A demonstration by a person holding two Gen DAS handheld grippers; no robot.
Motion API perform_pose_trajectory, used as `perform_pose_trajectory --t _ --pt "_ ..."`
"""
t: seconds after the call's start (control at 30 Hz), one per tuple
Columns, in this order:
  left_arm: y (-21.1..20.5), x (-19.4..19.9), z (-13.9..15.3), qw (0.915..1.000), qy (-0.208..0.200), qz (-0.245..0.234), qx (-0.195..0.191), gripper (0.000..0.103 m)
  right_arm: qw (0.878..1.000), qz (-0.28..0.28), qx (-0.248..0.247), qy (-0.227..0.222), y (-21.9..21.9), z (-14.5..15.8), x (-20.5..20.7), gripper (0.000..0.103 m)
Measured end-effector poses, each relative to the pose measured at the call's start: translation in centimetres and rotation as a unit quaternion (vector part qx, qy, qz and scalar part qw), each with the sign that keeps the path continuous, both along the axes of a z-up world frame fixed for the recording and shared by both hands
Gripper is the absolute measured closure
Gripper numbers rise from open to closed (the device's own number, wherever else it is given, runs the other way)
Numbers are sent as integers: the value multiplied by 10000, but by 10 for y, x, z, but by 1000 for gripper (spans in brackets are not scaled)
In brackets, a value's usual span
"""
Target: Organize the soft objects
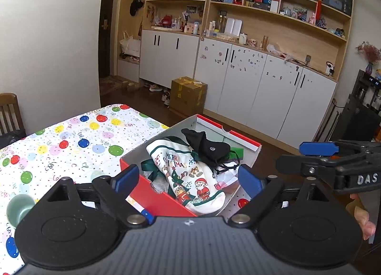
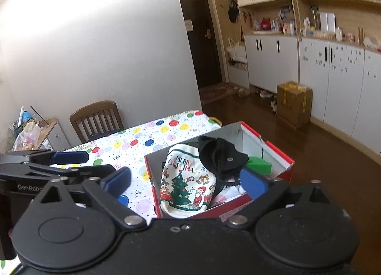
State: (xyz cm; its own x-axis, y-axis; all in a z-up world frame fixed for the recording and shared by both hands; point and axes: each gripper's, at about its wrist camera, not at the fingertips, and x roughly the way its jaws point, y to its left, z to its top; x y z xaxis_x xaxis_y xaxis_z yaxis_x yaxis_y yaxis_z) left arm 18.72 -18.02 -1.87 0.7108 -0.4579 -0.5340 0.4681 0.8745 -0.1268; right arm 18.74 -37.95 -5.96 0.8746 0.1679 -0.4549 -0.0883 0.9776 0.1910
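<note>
Both the left hand-held gripper and right hand-held gripper gape wide and empty above the red box on the counter; the Christmas stocking and black pouch lie inside, so I would press the overhanging stocking toe down.

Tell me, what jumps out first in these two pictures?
A red box at the table's corner, holding a white Merry Christmas stocking with a black pouch lying on it. Under it spreads a balloon-print tablecloth; both grippers hang open in front.
</note>
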Motion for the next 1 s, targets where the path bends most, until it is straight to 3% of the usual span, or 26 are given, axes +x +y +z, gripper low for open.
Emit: perform_pose_trajectory --t 0.1,0.3,1.0 --pt "3 -8 3 10000 -26 49 1 0 9996 -24 -179 -208 6 2 -10 0" --pt "7 -20 4 9999 -118 79 -24 0 9984 -124 -337 -426 15 3 -18 0" --pt "26 -37 6 9993 -171 216 -263 0 9980 -114 -401 -465 30 -1 -27 0"
